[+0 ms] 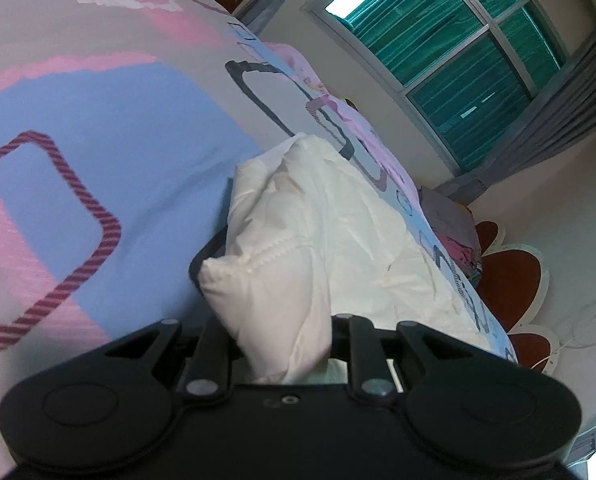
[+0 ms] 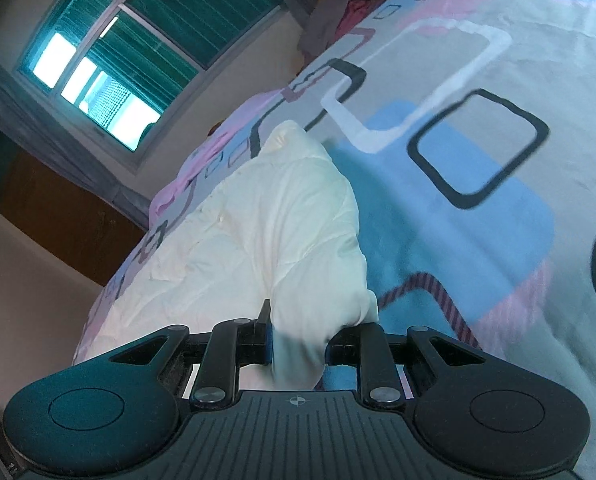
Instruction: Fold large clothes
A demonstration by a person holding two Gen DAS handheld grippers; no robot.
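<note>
Red mat [image 1: 509, 276] — left view only

Patterned bedsheet [image 1: 98, 128], green-curtained window [image 1: 449, 48], flower-shaped mat [image 1: 513, 276].

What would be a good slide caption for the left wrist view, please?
Left gripper clamps a bunched edge of the white garment above a patterned bedsheet, window behind.

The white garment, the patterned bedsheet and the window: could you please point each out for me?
white garment [image 1: 305, 216], left wrist view, its crumpled middle.
patterned bedsheet [image 2: 477, 248], right wrist view, a blue patch.
window [image 1: 449, 36], left wrist view, a green pane.
</note>
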